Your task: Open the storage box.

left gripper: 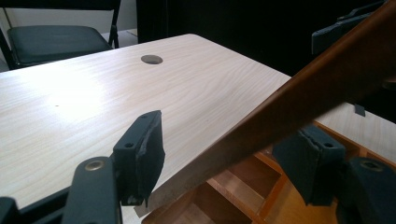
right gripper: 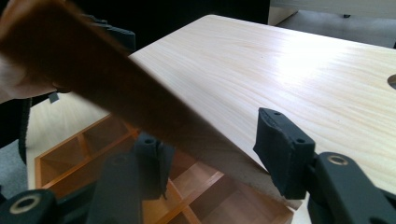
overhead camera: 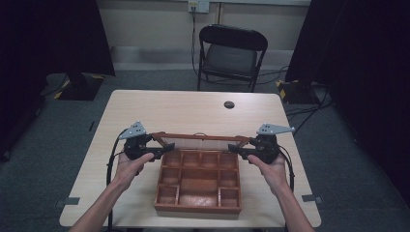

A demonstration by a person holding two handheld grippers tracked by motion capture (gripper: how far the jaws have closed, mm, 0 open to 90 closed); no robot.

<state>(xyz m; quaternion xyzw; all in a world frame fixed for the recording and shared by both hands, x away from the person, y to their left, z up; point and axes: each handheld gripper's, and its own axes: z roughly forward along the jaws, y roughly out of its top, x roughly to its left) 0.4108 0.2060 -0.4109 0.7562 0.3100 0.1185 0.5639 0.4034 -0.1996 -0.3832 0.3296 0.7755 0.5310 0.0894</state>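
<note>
Left gripper (overhead camera: 155, 151): held at the far left corner of the wooden box (overhead camera: 198, 183), its jaws standing apart on either side of the lid (overhead camera: 200, 140). In the left gripper view the left gripper (left gripper: 224, 158) shows its two dark pads (left gripper: 149, 149) spread wide, with the lid's brown frame (left gripper: 299, 98) running aslant between them; whether a pad touches the wood cannot be told.

Right gripper (overhead camera: 238, 150): held at the far right corner of the box, likewise spread. In the right gripper view the right gripper (right gripper: 210, 158) has the blurred lid edge (right gripper: 116, 93) crossing between its jaws, nearer the left one, while the right pad (right gripper: 282, 149) stands off from it.

Lid: hinged along the far side of the box and raised, its pale inner panel facing the person. It spans the gap between the two grippers.

Wooden box: a reddish-brown tray of small compartments around a larger central one, resting on the near half of the table (overhead camera: 193, 111), between the person's forearms.

Table: light wood grain, with a round cable hole (overhead camera: 229, 104) towards its far edge. A black folding chair (overhead camera: 232, 55) stands beyond it.
</note>
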